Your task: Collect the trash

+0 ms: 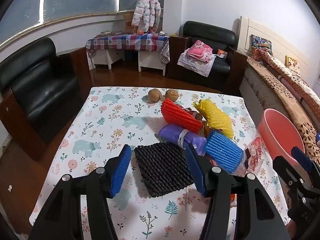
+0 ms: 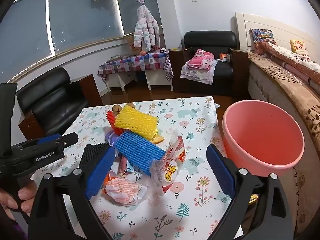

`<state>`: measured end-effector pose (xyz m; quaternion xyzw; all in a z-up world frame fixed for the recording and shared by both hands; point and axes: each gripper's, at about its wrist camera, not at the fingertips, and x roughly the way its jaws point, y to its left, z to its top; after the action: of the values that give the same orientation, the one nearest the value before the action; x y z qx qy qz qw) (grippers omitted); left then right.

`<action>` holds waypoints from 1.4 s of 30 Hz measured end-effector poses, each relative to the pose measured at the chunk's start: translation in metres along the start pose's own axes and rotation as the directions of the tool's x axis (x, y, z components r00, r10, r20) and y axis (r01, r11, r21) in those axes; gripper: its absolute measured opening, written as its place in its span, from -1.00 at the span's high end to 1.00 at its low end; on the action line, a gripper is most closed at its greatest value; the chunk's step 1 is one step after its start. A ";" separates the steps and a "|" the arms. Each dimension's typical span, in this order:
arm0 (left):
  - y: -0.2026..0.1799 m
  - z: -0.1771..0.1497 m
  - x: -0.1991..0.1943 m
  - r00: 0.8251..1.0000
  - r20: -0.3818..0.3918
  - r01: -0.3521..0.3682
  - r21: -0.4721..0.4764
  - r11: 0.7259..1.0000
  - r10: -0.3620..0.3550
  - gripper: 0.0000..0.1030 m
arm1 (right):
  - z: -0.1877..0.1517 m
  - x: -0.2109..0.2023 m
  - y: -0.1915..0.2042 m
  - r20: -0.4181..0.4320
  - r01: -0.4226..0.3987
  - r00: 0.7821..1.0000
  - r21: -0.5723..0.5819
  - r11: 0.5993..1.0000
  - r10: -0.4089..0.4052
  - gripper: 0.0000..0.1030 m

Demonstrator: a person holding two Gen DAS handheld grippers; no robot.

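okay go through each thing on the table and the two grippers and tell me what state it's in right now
Left gripper: open, straddling the black net, not pressing it.
Right gripper: open wide, empty.
Black net: flat on the table.
Blue net: lying on the pile.
Yellow net: lying on top of the pile.
Red net: tilted against the pile.
Purple cloth: rolled, tied.
Crumpled wrapper: on the table.
Pink bucket: upright, empty.
Walnuts: whole.

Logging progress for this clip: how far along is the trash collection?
Nothing looks collected: the pink basin shows no trash inside. Nothing is in hand; the left gripper is open around the black foam net, the right gripper open. The whole pile is left, including the blue foam net.
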<state>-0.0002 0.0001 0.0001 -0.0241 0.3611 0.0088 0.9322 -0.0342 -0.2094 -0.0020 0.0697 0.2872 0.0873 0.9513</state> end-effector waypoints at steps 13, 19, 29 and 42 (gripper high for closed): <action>-0.001 0.000 -0.001 1.000 -0.006 0.002 -0.005 1.000 -0.002 -0.10 | -0.002 -0.002 -0.006 0.003 0.006 1.000 0.009 1.000 -0.006 -0.81; 0.000 0.000 0.000 1.000 -0.004 0.005 -0.006 1.000 -0.005 -0.10 | 0.000 0.000 -0.004 -0.001 0.015 1.000 0.013 1.000 -0.015 -0.81; 0.000 -0.002 -0.004 1.000 -0.001 0.005 -0.005 1.000 -0.005 -0.10 | 0.000 -0.001 -0.005 0.002 0.015 1.000 0.016 1.000 -0.015 -0.81; 0.000 -0.002 -0.007 1.000 0.000 0.011 -0.011 1.000 -0.011 -0.10 | 0.001 -0.002 -0.006 0.004 0.018 1.000 0.016 1.000 -0.018 -0.81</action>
<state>-0.0064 -0.0004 0.0032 -0.0313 0.3609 0.0060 0.9321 -0.0346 -0.2153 -0.0015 0.0749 0.2868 0.0765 0.9520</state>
